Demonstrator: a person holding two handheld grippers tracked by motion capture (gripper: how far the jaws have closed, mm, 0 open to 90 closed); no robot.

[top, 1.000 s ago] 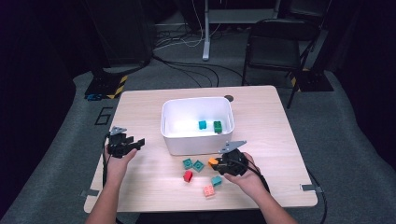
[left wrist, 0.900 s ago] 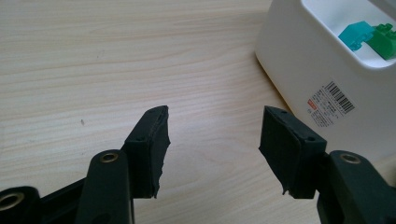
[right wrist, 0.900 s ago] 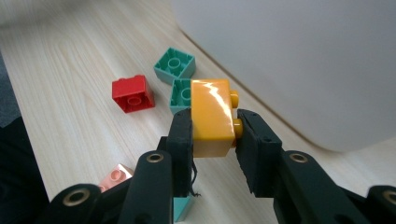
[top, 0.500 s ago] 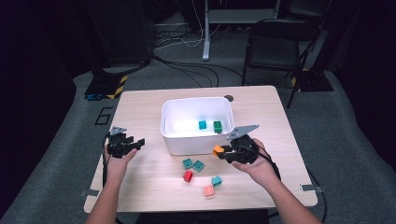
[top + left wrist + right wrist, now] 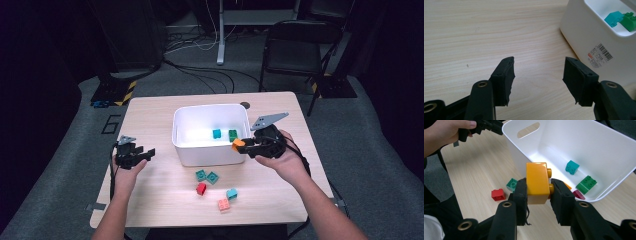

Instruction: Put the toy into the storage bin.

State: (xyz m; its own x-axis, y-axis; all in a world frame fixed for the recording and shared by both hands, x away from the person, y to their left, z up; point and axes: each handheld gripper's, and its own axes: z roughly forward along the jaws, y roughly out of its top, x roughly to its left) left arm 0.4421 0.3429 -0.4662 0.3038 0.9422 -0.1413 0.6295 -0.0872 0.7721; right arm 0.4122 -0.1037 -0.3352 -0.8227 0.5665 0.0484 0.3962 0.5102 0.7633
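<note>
Now orange brick [image 5: 537,182] — glossy, studs sideways, in right gripper [image 5: 538,195]

Dark red brick [image 5: 579,194] half behind tool

I see a light wooden rectangular table [image 5: 150,115] on grey carpet. On it, about centre, stands a white plastic rectangular bin [image 5: 210,152]. Near of the bin lie loose toy bricks: two green square bricks [image 5: 207,176] side by side, a red brick [image 5: 201,188], a teal brick [image 5: 231,193] and a salmon-pink brick [image 5: 223,204] nearest me.
</note>
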